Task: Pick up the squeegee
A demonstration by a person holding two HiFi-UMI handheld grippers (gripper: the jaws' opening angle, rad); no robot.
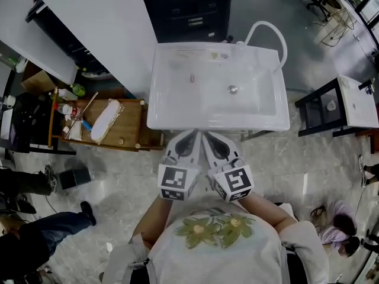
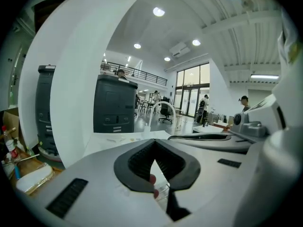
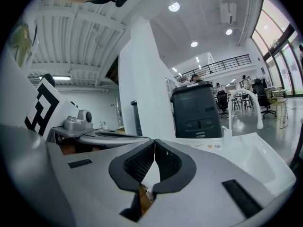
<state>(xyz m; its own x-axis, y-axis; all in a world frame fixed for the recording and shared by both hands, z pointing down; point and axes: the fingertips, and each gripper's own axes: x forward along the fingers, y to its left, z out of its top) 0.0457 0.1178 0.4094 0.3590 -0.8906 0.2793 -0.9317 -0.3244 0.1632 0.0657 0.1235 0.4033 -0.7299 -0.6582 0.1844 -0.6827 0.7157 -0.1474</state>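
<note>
Head view has the left tool point(image 1: 194, 135) and right tool point(image 1: 207, 135) held side by side in front of the person's chest, noses aimed at the near rim of the white sink point(image 1: 177, 122). Going by each gripper view, both tools are fully closed, tips meeting with nothing pinched between them. Honestly can't pick out the squeegee anywhere; the low wooden cart point(image 1: 133, 130) just left of the sink carries a bottle point(image 1: 66, 109), a white bundle point(image 1: 105, 120) and other bits too small to tell apart.
</note>
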